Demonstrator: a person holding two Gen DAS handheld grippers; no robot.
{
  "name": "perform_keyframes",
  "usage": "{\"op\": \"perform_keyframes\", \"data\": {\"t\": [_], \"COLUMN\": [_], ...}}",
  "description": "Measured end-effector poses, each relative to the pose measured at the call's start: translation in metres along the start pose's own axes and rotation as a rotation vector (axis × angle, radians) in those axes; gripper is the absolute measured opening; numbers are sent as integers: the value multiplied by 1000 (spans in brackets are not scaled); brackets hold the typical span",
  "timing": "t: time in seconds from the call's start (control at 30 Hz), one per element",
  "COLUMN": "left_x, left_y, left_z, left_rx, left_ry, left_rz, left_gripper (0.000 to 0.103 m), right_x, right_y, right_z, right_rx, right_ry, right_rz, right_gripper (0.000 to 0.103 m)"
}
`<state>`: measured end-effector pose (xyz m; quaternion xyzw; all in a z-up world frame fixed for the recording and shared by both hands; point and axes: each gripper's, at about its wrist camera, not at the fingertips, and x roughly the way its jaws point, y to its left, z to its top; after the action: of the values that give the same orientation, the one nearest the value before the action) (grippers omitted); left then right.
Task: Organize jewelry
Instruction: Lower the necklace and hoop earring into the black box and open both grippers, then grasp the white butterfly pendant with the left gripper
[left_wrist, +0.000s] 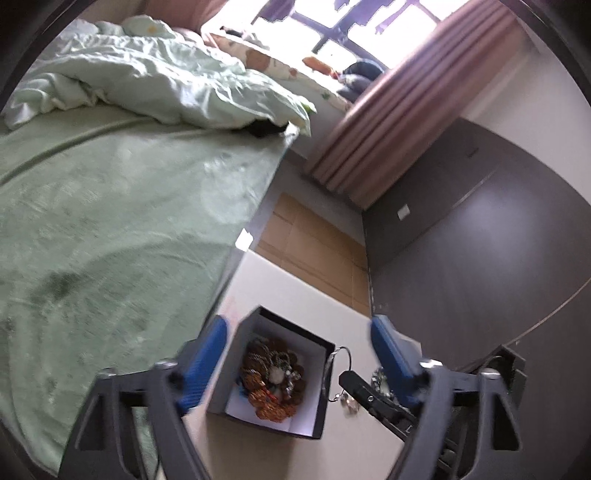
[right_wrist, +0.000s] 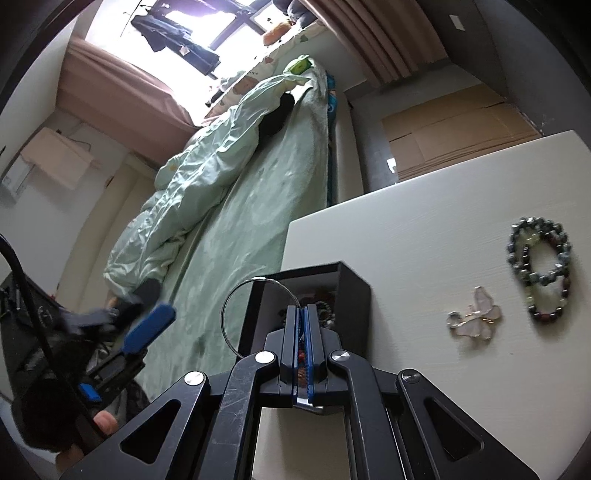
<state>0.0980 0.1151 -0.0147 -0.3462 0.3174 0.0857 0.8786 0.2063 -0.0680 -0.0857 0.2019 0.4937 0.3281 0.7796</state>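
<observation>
The thin silver hoop (right_wrist: 236, 317) is pinched at its edge between the closed blue pads of the right gripper (right_wrist: 303, 317), and it hangs over the near rim of the black box (right_wrist: 354, 295), most of its ring standing out to the left of the box's wall. The box is the landmark: it stands open on the white table (right_wrist: 424, 258), white inside, with a heap of amber and brown beaded pieces (left_wrist: 275, 380) already on its floor.

To do this step well, I judge the hoop should be carried further over the box's opening and lowered until it is inside the walls before the pads part; let go where it hangs now, it could catch on the rim or slide down outside. Tilting the ring flatter would help it settle on the heap.

The left gripper (left_wrist: 299, 354) stands wide open and holds nothing, its blue fingers straddling the box, one on each side, so it could steady it if it shifts.

Further out, to the right of the box on the table, lie a pale butterfly brooch (right_wrist: 474, 314) and, beyond it, a cluster of dark bead bracelets (right_wrist: 541, 269), apart from each other and still to be put away
</observation>
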Motion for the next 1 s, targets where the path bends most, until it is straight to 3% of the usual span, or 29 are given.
{"op": "perform_keyframes", "data": {"t": [0.07, 0.13, 0.17, 0.2, 0.57, 1.0], "left_x": [-4, -4, -3, -2, 11, 42], "left_y": [3, 5, 6, 5, -23, -89], "left_z": [2, 2, 2, 2, -11, -47], "left_rx": [-5, -7, -7, -3, 69, 268], "left_ry": [-7, -3, 0, 5, 27, 105], "left_rz": [4, 6, 7, 8, -2, -53], "left_gripper": [85, 85, 85, 85, 85, 85], "right_x": [5, 13, 13, 11, -51, -97], "right_y": [3, 3, 1, 0, -41, -96], "right_z": [0, 0, 0, 0, 8, 14], "right_rx": [-4, 2, 11, 18, 74, 184], "right_ry": [-6, 21, 26, 13, -71, -92], "right_rz": [-20, -34, -34, -33, -108, -163], "right_gripper": [5, 30, 57, 63, 63, 63]}}
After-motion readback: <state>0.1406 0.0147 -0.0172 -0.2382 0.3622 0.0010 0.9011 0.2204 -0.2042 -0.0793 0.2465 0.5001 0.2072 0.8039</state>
